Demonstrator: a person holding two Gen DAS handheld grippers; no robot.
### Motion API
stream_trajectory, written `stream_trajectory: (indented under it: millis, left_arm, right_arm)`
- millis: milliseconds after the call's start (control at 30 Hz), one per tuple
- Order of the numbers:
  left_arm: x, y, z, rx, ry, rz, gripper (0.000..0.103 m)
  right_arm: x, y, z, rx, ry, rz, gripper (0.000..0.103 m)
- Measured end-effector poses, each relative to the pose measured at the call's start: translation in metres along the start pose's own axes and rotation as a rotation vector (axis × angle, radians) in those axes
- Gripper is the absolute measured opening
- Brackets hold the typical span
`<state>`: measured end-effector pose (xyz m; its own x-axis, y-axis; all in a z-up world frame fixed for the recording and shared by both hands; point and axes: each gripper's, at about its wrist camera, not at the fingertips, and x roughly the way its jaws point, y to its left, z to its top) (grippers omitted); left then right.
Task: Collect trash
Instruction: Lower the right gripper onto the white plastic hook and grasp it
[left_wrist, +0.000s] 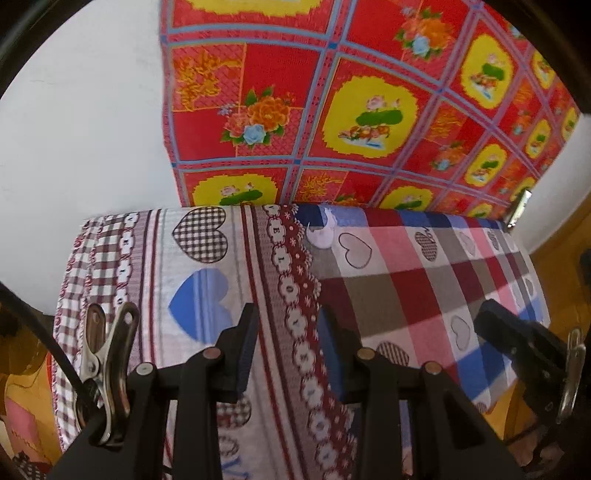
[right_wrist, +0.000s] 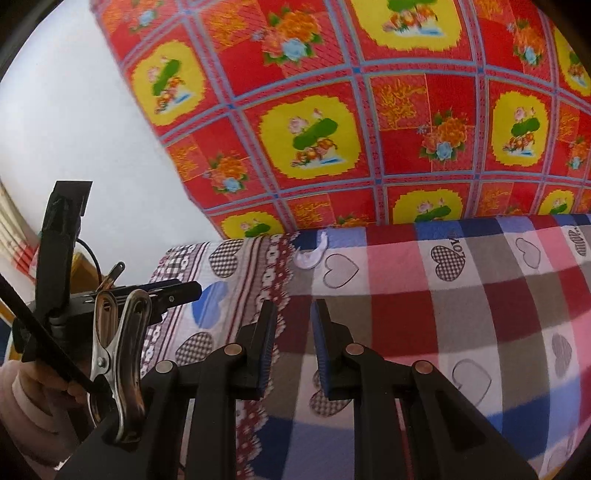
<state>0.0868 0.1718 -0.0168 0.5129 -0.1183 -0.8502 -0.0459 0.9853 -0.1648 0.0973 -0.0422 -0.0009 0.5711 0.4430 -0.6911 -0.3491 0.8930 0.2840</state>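
White crumpled scrap (left_wrist: 322, 232), perhaps tissue, lies on "LOVE"-lettered cloth (left_wrist: 369, 280); both grippers (left_wrist: 286, 343) (right_wrist: 293, 332) narrow, empty.

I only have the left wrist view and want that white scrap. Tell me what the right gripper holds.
Observer: Nothing. The right gripper has its fingers apart, with only the heart-print cloth between them.
Operator: Place the scrap from that gripper.
Observer: The white scrap lies ahead, slightly left of its line, near the cloth's far edge.
Operator: Report that view's left side.
Observer: A hand shows low there, beneath the body of the left gripper.
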Motion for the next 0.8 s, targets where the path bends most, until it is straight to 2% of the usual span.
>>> stream_trajectory:
  millis: [367, 567, 800]
  left_arm:
    - [0.057, -0.015, 0.032, -0.072, 0.015, 0.036, 0.034]
    - [0.083, -0.019, 0.042, -0.089, 0.019, 0.051, 0.030]
    - [0.109, -0.019, 0.051, -0.120, 0.017, 0.032, 0.028]
  right_arm:
    - [0.059, -0.046, 0.032, -0.015, 0.067, 0.059, 0.021]
    - [0.089, -0.053, 0.041, -0.043, 0.096, 0.096, 0.021]
    - [0.129, -0.058, 0.053, -0.070, 0.143, 0.141, 0.021]
